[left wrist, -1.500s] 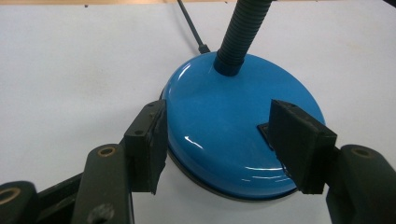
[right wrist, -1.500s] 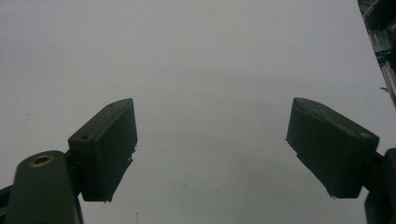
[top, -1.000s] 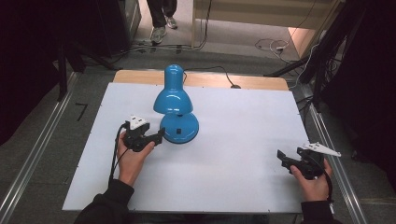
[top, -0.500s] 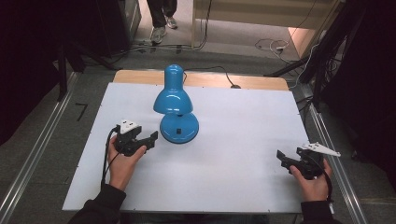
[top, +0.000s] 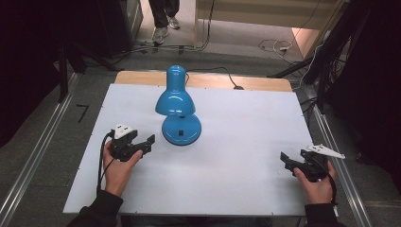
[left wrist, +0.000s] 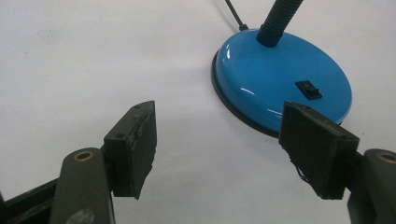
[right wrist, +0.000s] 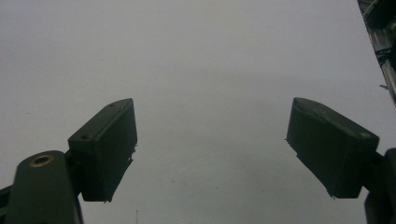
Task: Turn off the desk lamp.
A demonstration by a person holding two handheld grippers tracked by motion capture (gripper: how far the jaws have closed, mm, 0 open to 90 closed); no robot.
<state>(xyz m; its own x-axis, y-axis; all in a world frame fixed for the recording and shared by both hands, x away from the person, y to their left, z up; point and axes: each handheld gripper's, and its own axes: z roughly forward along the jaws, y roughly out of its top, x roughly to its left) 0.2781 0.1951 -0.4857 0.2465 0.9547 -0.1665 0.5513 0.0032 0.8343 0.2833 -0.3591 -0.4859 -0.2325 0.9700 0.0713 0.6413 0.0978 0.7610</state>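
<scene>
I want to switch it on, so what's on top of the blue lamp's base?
On the lamp base sits a small black switch, and the black neck rises from its back. From above, the shade covers the rear of the base.

White table (top: 246, 142) (wood edge behind) bears a blue lamp (top: 178, 109).

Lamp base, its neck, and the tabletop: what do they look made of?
Lamp base: glossy blue, probably painted metal or hard plastic; sharp highlights across the dome, with a black rim underneath. Neck: black and ribbed, likely flexible gooseneck tubing. Tabletop: matte white sheet, no glare; laminate or painted board, can't tell which.
</scene>
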